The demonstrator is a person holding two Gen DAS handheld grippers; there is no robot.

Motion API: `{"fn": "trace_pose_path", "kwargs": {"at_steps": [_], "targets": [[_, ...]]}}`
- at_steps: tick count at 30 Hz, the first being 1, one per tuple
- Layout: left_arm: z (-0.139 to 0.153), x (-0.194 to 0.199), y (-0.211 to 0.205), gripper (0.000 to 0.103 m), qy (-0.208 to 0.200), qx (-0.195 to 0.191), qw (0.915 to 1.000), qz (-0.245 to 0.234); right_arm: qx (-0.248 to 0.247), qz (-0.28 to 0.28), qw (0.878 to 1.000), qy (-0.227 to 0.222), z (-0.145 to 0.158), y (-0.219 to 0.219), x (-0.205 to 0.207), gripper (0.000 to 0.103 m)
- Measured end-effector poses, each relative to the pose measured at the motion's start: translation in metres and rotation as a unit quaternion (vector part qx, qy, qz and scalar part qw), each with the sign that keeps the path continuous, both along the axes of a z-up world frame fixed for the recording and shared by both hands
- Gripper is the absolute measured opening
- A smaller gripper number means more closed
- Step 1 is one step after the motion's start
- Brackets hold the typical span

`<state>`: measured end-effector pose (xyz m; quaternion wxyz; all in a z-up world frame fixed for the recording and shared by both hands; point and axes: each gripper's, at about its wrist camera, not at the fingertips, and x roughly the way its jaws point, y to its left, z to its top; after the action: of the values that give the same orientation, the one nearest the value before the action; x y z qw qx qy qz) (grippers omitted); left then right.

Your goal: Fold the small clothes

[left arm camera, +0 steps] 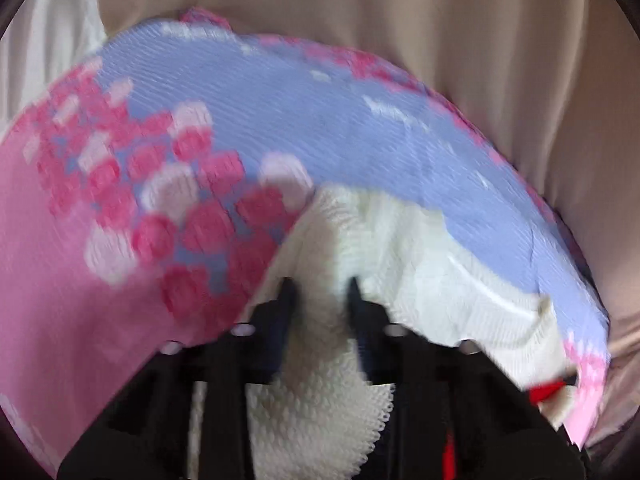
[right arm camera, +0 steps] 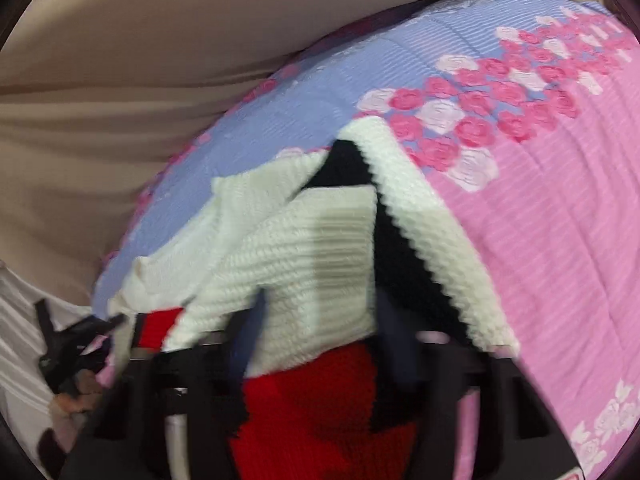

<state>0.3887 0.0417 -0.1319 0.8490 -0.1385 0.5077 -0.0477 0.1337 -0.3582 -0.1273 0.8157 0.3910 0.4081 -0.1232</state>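
Note:
A small knit garment point(left arm camera: 420, 240), white with red and black parts, lies bunched on a quilt point(left arm camera: 320, 120) patterned in lilac and pink with roses. My left gripper point(left arm camera: 320, 296) is shut on a fold of its white knit, which runs down between the two black fingers. In the right wrist view the same garment point(right arm camera: 304, 248) shows a black band and a red patch. My right gripper point(right arm camera: 316, 328) is shut on it where the white knit meets the red. Both views are blurred.
The quilt point(right arm camera: 540, 240) covers the whole work surface and ends in a curved edge. Beyond it hangs beige cloth point(left arm camera: 400, 8) point(right arm camera: 120, 80), with white cloth point(left arm camera: 48, 40) at the left. A black gripper part point(right arm camera: 76, 344) and a hand show at the lower left.

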Motion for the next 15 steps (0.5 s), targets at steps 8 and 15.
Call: {"fn": "trace_pose_path", "kwargs": {"at_steps": [8,15], "targets": [[-0.002,0.027,0.044,0.014,0.002,0.057,0.9963,0.064,-0.096,0.023,0.995,0.03,0.015,-0.012,-0.008,0.015],[0.039,-0.031,0.055,0.039,-0.051,0.006,0.9986,0.016,-0.176,0.054,0.982,0.034,0.034,0.027,-0.059,0.047]]}}
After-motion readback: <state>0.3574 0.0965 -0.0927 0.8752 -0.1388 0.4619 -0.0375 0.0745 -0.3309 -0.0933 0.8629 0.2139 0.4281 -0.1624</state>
